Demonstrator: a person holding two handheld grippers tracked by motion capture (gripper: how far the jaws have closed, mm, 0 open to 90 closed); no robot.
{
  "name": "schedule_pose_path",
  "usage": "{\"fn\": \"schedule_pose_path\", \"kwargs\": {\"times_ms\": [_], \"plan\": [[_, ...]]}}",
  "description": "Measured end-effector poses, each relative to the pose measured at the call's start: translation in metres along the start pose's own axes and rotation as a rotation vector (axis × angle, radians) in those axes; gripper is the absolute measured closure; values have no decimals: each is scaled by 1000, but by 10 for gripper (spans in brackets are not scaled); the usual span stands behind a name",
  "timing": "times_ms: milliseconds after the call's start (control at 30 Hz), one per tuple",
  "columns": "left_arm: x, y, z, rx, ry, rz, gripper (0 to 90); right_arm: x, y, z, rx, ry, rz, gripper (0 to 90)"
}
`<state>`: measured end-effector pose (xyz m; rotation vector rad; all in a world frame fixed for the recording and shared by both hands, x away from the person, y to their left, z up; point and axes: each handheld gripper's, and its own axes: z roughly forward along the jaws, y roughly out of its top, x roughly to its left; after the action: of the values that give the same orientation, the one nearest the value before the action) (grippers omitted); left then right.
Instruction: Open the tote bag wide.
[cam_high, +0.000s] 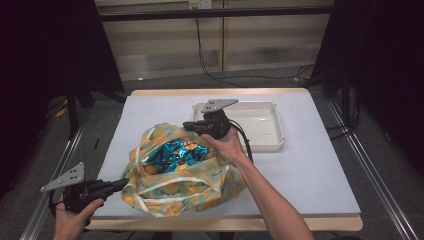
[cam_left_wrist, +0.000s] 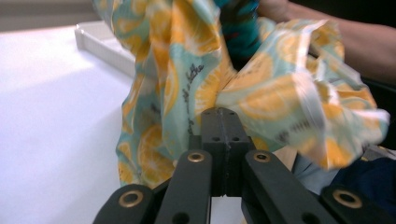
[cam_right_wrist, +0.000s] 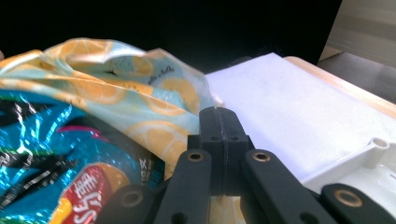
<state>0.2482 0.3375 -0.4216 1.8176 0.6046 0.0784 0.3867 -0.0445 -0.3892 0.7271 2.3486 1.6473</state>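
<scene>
A: Status? Bag (cam_high: 182, 175) at lower centre, snack packet (cam_high: 172, 154) inside.
B: Both clenched: left gripper (cam_high: 122, 184) and right gripper (cam_high: 189, 125) each pinch bag rim. Packet not out; tray (cam_high: 272, 131) holds nothing.
</scene>
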Motion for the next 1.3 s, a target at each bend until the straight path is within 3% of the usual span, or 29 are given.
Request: {"fn": "schedule_pose_path", "kwargs": {"times_ms": [200,267,567,633,700,833,900,933,967,1000,1033,1100,1167,1200,1300], "plan": [[1,1,2,-30,-11,-1,880,0,-4,0,8,5,-3,892],[-1,6,-3,-46,6,3,797,1,-3,-6,-13,9,0,889],[-12,36,-16,-120,20,43,650,8,4,-16,-41,20,-24,900],[-12,39,-16,-127,12,44,602,8,5,-16,-45,20,-26,900],[-11,48,-17,-135,32,45,556,9,7,-17,-46,22,-29,900],[-9,57,-19,-163,24,53,545,9,8,-16,-53,26,-37,900],[-6,62,-19,-160,40,58,518,10,10,-15,-53,29,-39,900],[-4,63,-17,-165,43,51,518,10,10,-15,-53,29,-39,900],[2,61,-9,-154,42,14,477,11,10,-14,-52,36,-39,890],[2,61,-9,-154,42,14,443,11,10,-14,-52,36,-39,890],[5,59,-2,-130,46,-1,405,13,10,-13,-47,45,-39,816],[8,52,14,-93,59,-30,371,14,9,-16,-50,42,-41,792],[9,51,16,-96,56,-35,365,14,9,-18,-51,43,-44,771],[9,49,18,-84,59,-29,403,14,8,-23,-50,34,-46,702],[8,49,16,-67,42,-11,618,15,5,-34,-53,17,-39,642]]}}
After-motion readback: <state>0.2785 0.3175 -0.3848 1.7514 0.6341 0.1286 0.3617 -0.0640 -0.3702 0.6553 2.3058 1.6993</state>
